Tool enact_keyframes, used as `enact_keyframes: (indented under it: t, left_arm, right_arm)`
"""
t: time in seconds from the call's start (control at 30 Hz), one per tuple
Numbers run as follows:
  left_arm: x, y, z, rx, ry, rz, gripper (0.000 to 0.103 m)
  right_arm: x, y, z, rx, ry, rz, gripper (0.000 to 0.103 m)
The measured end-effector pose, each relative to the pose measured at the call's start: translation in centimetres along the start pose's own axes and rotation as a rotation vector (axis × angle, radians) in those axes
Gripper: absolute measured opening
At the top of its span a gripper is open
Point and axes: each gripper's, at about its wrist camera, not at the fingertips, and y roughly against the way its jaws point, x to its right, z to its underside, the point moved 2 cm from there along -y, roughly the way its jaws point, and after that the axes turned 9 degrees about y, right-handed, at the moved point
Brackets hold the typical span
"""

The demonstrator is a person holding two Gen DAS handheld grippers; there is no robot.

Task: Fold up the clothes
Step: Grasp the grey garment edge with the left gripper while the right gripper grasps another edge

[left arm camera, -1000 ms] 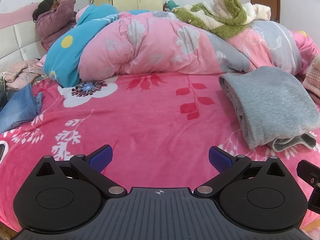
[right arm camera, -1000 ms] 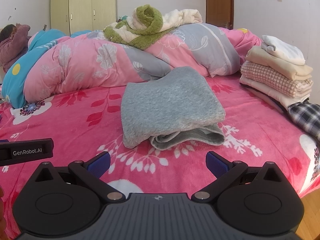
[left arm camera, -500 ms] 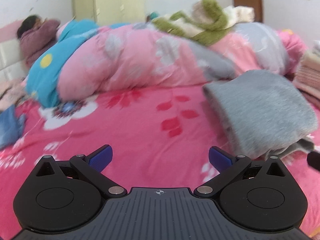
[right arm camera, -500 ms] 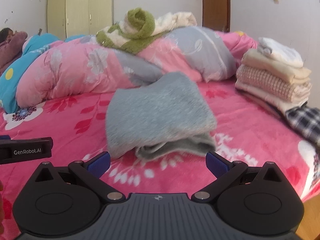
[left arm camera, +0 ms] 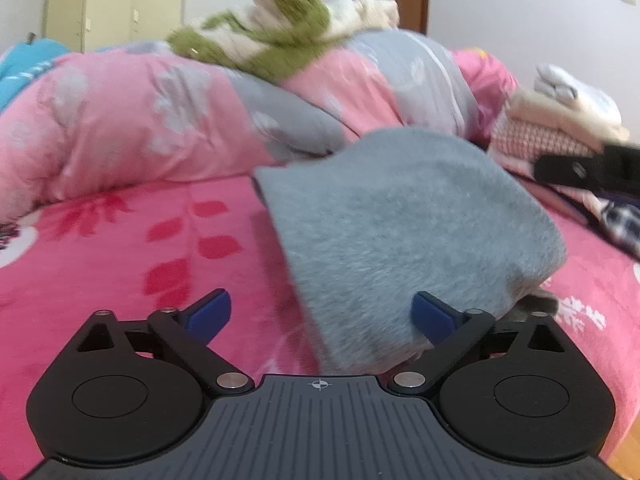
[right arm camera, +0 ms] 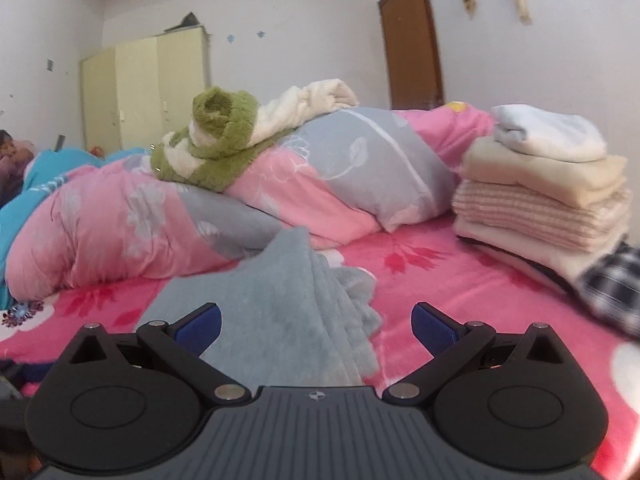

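Nearest, the left gripper [left arm camera: 322, 316] and right gripper [right arm camera: 316, 326] both stand spread and hold nothing, the folded grey garment [left arm camera: 400, 232] lying between each pair of jaws on the pink bedspread [left arm camera: 120, 248]. The left jaws have just been narrowing. Step in hand: lifting the folded piece; next, both must close on its near edge. Beyond, the folded stack [right arm camera: 548, 184] probably awaits it. A second ago the garment lay farther off.

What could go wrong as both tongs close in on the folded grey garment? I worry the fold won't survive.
Likely risks:
1. The left tongs, just closing, straddle only a near corner of the grey garment; lifting there may unfold it.
2. The right tongs face loose layered edges and could pinch one layer.
3. The folded stack stands close and could topple.
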Motion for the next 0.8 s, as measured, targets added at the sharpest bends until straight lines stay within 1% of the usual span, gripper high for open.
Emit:
enact_keyframes:
  t: [0.03, 0.1, 0.13, 0.2, 0.23, 0.27, 0.3, 0.33, 0.37, 0.4, 0.43, 0.5, 0.57, 0.67, 0.8]
  left_arm:
    - [0.1, -0.3, 0.0, -0.003, 0.004, 0.012, 0.079]
    - [0.0, -0.6, -0.2, -0.011, 0.029, 0.046, 0.061]
    - [-0.1, -0.7, -0.3, -0.014, 0.044, 0.060, 0.058]
    - [-0.2, -0.8, -0.4, -0.017, 0.056, 0.064, 0.042]
    - [-0.2, -0.8, -0.4, -0.019, 0.060, 0.065, 0.036]
    - [-0.3, -0.8, -0.4, -0.020, 0.058, 0.062, 0.025]
    - [-0.3, -0.8, -0.5, -0.020, 0.054, 0.057, 0.016]
    - [-0.4, -0.7, -0.5, -0.020, 0.049, 0.055, 0.012]
    - [-0.4, -0.6, -0.6, -0.020, 0.043, 0.054, 0.009]
    - [-0.5, -0.4, -0.7, -0.019, 0.038, 0.054, 0.008]
    - [-0.6, -0.2, -0.7, -0.020, 0.040, 0.058, 0.007]
    - [-0.7, 0.3, -0.8, -0.018, 0.051, 0.070, 0.006]
    - [-0.9, 1.1, -0.9, -0.010, 0.057, 0.079, 0.005]
    - [-1.7, 3.0, -0.9, 0.010, 0.079, 0.097, 0.004]
    - [-3.7, 6.2, -0.2, 0.021, 0.101, 0.099, 0.004]
  right_arm:
    - [0.1, -0.9, -0.1, 0.006, 0.009, -0.017, 0.102]
    - [0.0, -2.4, -0.1, 0.004, 0.032, -0.039, 0.097]
    - [-0.1, -3.1, -0.2, 0.002, 0.044, -0.049, 0.095]
    - [-0.2, -4.2, -0.1, -0.017, 0.056, -0.064, 0.077]
    - [-0.2, -4.5, -0.1, -0.028, 0.057, -0.075, 0.075]
    - [-0.3, -4.8, -0.1, -0.040, 0.057, -0.088, 0.064]
    - [-0.4, -4.9, 0.0, -0.045, 0.053, -0.103, 0.051]
    - [-0.4, -4.8, 0.0, -0.048, 0.048, -0.115, 0.044]
    - [-0.5, -4.6, 0.0, -0.051, 0.042, -0.125, 0.026]
    - [-0.6, -4.4, 0.0, -0.060, 0.038, -0.134, 0.012]
    - [-0.7, -4.3, 0.0, -0.070, 0.034, -0.143, 0.008]
    - [-0.9, -4.0, 0.0, -0.084, 0.029, -0.167, 0.003]
    - [-1.1, -3.1, -0.1, -0.089, 0.018, -0.214, 0.002]
    - [-1.6, -1.6, -0.4, -0.090, -0.007, -0.295, 0.001]
    - [-2.8, 1.8, -0.6, -0.086, -0.030, -0.433, 0.001]
